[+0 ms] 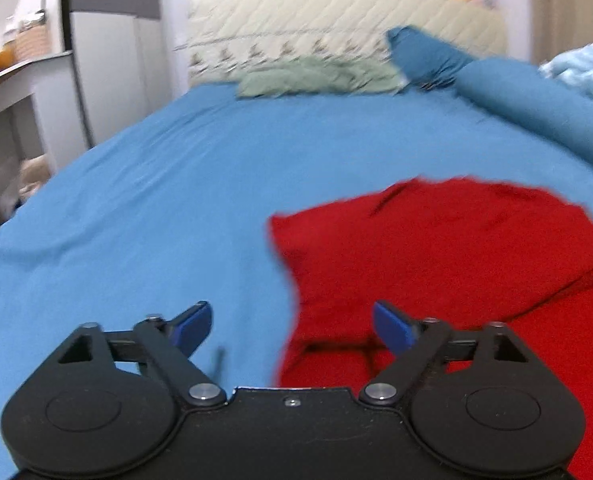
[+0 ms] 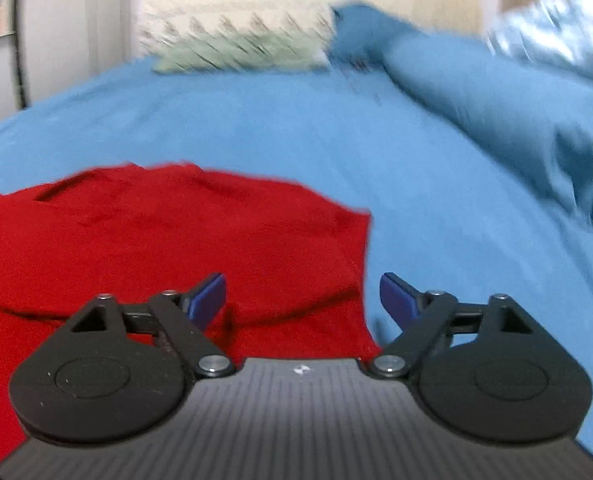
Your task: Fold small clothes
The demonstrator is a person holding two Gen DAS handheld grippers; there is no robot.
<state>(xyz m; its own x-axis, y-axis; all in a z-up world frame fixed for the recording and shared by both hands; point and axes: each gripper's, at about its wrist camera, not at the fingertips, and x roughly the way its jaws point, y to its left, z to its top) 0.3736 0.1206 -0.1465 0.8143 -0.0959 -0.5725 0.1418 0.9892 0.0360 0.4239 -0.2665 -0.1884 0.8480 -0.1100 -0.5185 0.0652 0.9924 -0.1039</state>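
Red garment (image 1: 456, 264) is seen partly folded ahead of both spread-fingered grippers, left gripper (image 1: 292, 326) and right gripper (image 2: 302, 300); nothing is gripped, further folds remain.

A: What does the left gripper (image 1: 292, 326) look like?

B: Matte black body, two round discs at its sides, angled link arms on silver pins, a small screw in the middle, and blue pads (image 1: 194, 326) on the tips.

A: And the right gripper (image 2: 302, 300)?

B: Same black links, silver pins and blue pads (image 2: 210, 298), but with a grey ribbed plate in the centre bearing a small white mark.
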